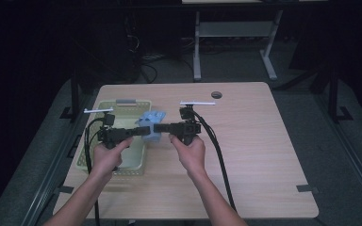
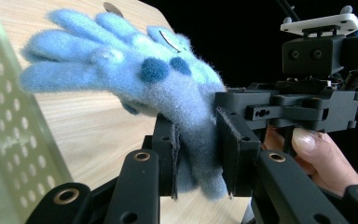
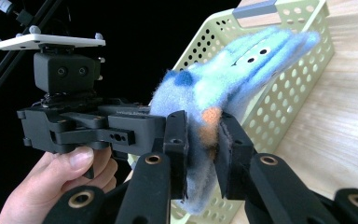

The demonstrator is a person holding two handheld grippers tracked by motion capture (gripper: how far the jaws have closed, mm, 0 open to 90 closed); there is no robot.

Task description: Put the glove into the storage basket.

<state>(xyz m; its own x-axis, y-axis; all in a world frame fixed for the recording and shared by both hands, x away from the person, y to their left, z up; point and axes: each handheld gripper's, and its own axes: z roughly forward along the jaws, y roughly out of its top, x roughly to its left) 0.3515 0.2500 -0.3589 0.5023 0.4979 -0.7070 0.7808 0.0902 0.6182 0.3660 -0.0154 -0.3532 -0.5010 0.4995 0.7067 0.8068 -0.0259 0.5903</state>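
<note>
Both tools clamped one blue fuzzy glove (image 1: 152,126): left tool (image 1: 143,131), right tool (image 1: 158,128). Glove hung just right of the basket (image 1: 104,107) rim, fingers pointing away from me.

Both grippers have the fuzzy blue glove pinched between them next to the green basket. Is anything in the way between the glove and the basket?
Nothing visible stands between them. The blue glove hangs in the left gripper and right gripper, by the perforated wall of the green basket. The basket's inside, where it shows, looks empty.
</note>
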